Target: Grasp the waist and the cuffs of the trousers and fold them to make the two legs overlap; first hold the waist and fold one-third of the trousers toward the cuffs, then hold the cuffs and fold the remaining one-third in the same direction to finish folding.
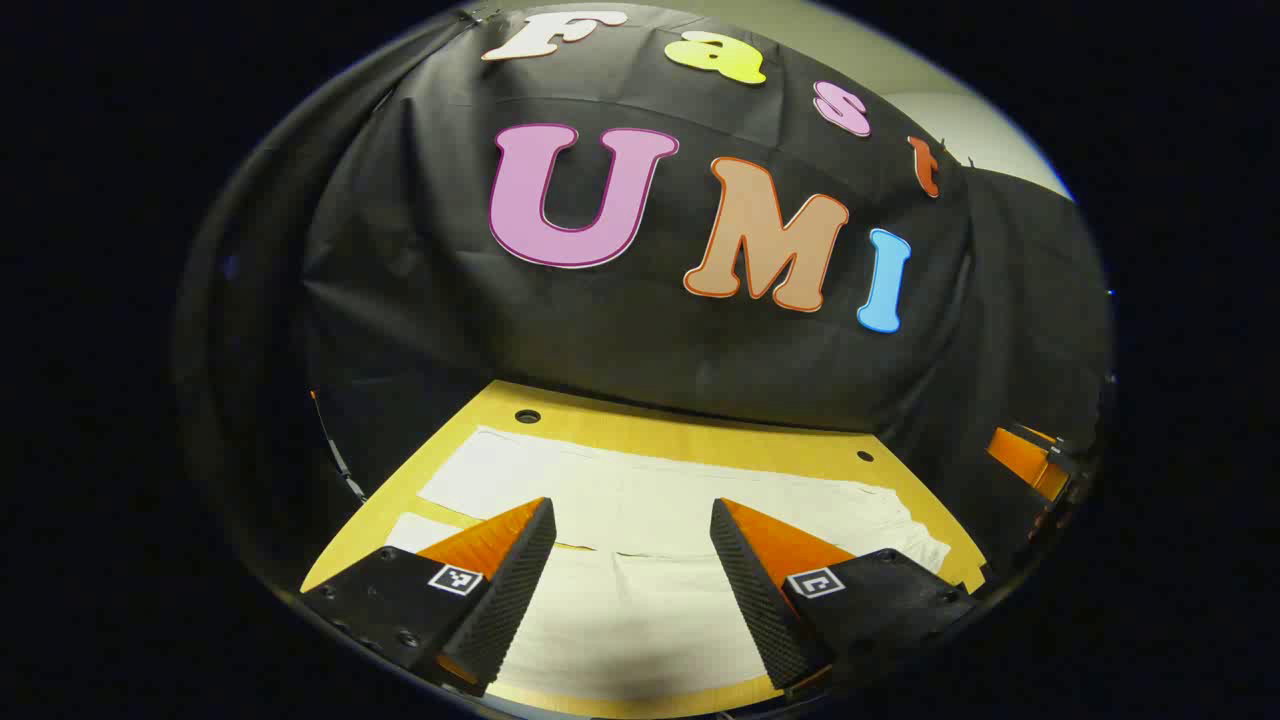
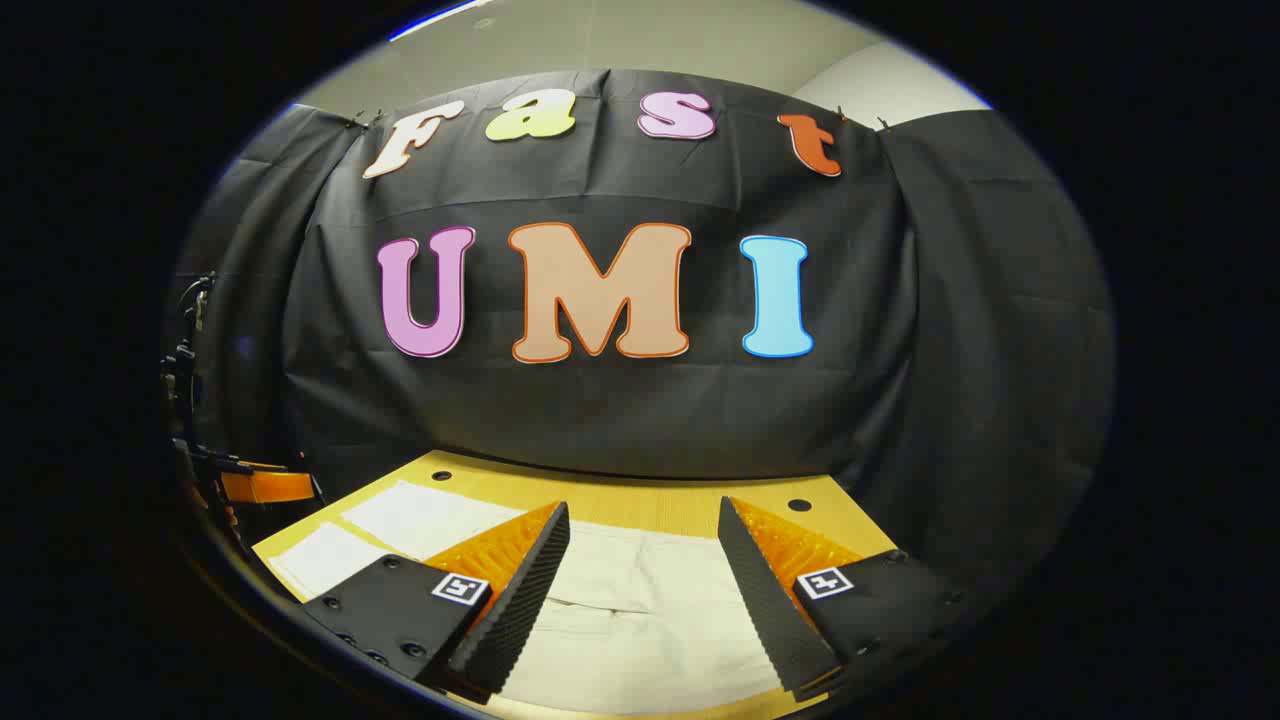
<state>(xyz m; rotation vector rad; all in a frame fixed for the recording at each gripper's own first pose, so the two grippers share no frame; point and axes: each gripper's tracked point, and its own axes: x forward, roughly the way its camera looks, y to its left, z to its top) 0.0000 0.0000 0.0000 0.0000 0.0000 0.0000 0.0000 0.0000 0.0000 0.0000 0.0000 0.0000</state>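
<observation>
Trousers (image 1: 640, 500): pale, flat on table (image 1: 640, 425), legs side by side, not overlapped; no fold made, all stages pending by appearance.
Left gripper (image 1: 632, 540): jaws wide, empty, cloth below gap.
Right gripper (image 2: 643, 545): same, waist end likely beneath.

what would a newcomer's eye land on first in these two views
Probably the pale trousers spread flat on the yellow wooden table, both legs lying side by side in front of the black cloth wall. Next, the open left gripper and open right gripper, each poised above the fabric with nothing between its fingers.
</observation>
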